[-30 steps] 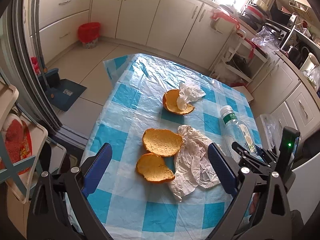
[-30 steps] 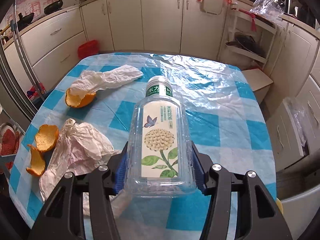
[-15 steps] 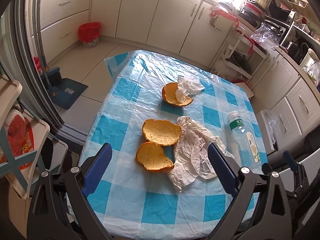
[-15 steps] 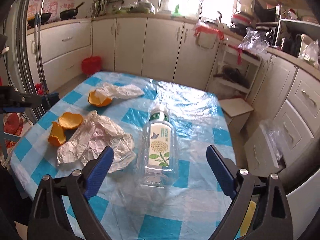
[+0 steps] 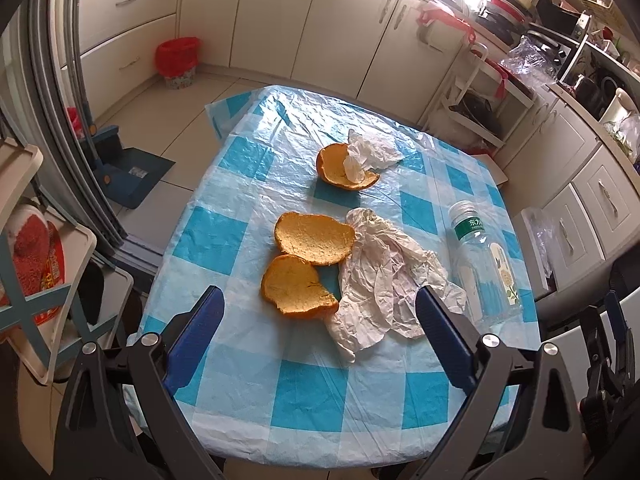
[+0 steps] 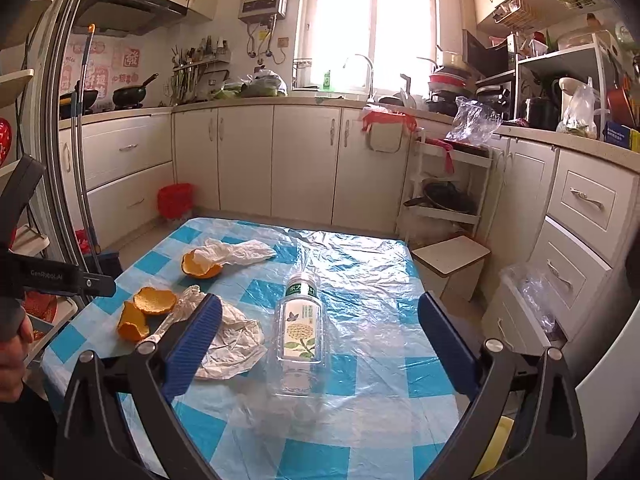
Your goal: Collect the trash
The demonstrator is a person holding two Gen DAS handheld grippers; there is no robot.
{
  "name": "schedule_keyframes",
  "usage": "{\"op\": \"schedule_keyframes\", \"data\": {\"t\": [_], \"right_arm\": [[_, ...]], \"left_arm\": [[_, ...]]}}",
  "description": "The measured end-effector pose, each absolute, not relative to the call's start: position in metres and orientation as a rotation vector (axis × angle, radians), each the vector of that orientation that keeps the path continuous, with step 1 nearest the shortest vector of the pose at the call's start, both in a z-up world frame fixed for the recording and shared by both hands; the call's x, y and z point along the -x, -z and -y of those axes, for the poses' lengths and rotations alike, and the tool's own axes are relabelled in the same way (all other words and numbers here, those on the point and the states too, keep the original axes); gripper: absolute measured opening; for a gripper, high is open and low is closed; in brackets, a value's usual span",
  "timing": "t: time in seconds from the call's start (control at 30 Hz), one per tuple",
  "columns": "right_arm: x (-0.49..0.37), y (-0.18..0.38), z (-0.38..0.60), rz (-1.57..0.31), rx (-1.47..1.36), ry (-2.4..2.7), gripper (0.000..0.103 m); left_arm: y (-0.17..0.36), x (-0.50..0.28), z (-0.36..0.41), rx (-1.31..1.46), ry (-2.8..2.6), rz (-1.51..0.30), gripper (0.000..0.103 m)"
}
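A clear plastic bottle (image 6: 301,327) lies on the blue checked tablecloth (image 6: 360,280), cap pointing away; it also shows in the left wrist view (image 5: 482,260). Two orange peels (image 5: 308,256) lie side by side next to a crumpled white paper (image 5: 384,284). A third peel with a tissue in it (image 5: 352,164) lies farther back. My left gripper (image 5: 316,336) is open and empty, held above the table's near edge. My right gripper (image 6: 318,344) is open and empty, held back from the bottle.
A small red bin (image 5: 177,62) stands on the floor by the cabinets. A blue dustpan (image 5: 128,172) lies on the floor left of the table. A white bin with a clear bag (image 6: 528,304) stands right of the table. A rack (image 5: 36,280) is at the left.
My right gripper opened, let the bottle go onto the table and drew back and up. My left gripper rose a little and stayed open.
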State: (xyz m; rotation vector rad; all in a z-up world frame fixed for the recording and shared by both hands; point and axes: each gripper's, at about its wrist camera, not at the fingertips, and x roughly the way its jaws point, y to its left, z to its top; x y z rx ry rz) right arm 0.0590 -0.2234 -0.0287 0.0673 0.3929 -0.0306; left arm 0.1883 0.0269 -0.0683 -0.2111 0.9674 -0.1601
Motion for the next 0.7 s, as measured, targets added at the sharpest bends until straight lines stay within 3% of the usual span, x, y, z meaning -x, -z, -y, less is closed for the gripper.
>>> {"op": "schedule_keyframes", "data": {"t": [0.7], "right_arm": [[-0.0506, 0.0285, 0.2154, -0.372, -0.035, 0.017, 0.095]], "left_arm": [[0.0724, -0.1881, -0.0229, 0.196, 0.156, -0.973, 0.092]]}}
